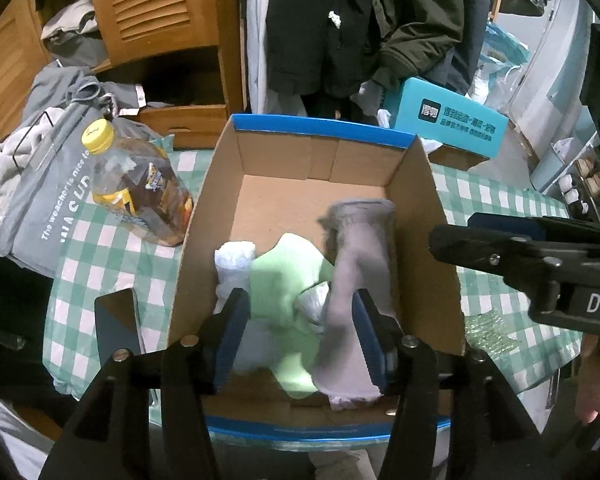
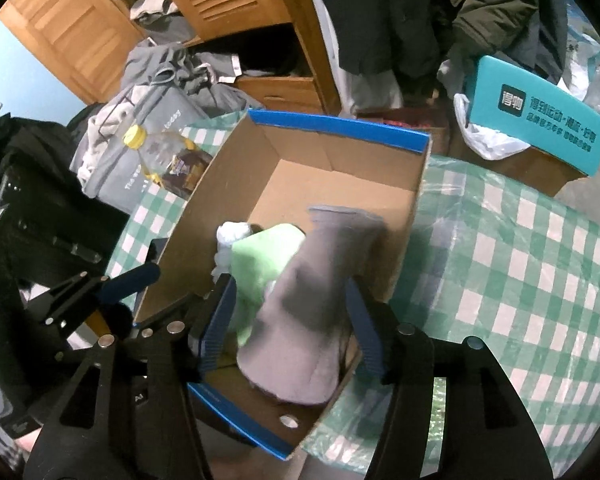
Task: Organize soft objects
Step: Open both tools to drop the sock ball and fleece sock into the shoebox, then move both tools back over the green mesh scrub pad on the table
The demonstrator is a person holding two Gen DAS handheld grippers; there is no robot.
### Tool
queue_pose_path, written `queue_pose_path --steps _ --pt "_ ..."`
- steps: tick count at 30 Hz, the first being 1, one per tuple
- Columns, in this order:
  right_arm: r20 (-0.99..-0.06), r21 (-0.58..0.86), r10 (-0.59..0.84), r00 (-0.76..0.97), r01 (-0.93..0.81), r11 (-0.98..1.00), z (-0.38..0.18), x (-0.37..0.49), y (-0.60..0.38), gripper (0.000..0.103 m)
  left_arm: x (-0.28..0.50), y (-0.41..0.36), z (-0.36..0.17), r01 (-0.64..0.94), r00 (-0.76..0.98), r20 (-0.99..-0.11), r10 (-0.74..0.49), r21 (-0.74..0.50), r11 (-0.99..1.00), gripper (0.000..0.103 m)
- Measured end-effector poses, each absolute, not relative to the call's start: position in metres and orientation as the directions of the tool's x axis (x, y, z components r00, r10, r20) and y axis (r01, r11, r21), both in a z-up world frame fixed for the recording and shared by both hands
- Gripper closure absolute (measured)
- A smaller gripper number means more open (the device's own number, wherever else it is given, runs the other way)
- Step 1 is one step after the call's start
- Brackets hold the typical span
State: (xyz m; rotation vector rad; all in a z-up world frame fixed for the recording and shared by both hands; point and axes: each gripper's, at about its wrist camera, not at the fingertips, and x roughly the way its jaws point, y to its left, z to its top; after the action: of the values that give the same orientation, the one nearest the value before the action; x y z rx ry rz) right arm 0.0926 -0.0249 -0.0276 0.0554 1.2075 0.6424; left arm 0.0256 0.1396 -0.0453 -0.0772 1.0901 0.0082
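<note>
An open cardboard box (image 1: pixel 424 216) with blue rims sits on the green checked tablecloth; it also shows in the right wrist view (image 2: pixel 332 152). Inside lie a white sock (image 1: pixel 234 260), a light green cloth (image 1: pixel 284 280) and a grey sock (image 1: pixel 360 264), blurred. My left gripper (image 1: pixel 300 300) is open above the box's near end, its jaws wide either side of the cloths. My right gripper (image 2: pixel 290 294) is open above the grey sock (image 2: pixel 300 312), which lies in the gap between its jaws without touching them; the green cloth (image 2: pixel 260 256) and white sock (image 2: pixel 232 234) lie beyond. The right gripper also shows in the left wrist view (image 1: pixel 452 244).
A tea bottle with a yellow cap (image 1: pixel 140 188) lies left of the box beside a grey bag of clothes (image 1: pixel 32 200). A dark phone (image 1: pixel 118 320) lies by the box's near left corner. A teal box (image 1: pixel 448 124) stands behind. A wooden wardrobe and hanging coats are at the back.
</note>
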Motion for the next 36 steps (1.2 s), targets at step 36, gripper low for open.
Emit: queue_pose_path --steps 36 --pt "-0.907 0.285 0.349 0.235 -0.266 0.921 -0.062 0.066 -0.185 0.037 0.019 -0.003 -0.046 0.231 0.406 -0.900 -0.158 -0.066 0.971 0.037"
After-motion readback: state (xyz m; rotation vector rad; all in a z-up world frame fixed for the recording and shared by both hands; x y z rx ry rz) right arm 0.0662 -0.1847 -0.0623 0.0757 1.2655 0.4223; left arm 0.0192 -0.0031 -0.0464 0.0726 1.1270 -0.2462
